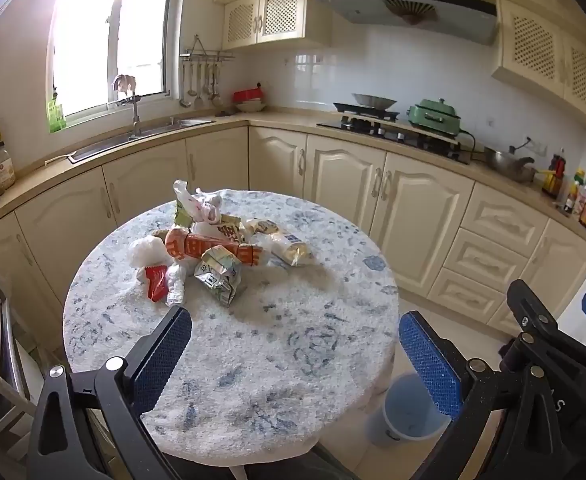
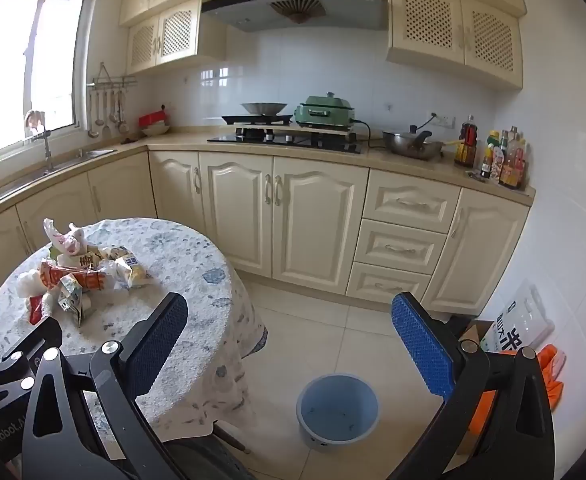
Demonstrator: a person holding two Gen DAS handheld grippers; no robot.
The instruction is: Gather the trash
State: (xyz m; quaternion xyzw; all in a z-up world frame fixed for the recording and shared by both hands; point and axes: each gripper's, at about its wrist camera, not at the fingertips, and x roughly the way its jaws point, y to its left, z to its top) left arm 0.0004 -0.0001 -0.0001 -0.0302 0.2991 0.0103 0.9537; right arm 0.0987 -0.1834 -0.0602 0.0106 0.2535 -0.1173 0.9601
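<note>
One empty blue bin beside table

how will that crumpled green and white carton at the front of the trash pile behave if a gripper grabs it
The crumpled carton looks already crushed, so it is probably light and would dent further under a squeeze. Its creased, angular shape suggests it won't roll. It rests on the fuzzy tablecloth, so a push would likely drag, not slide.
</note>
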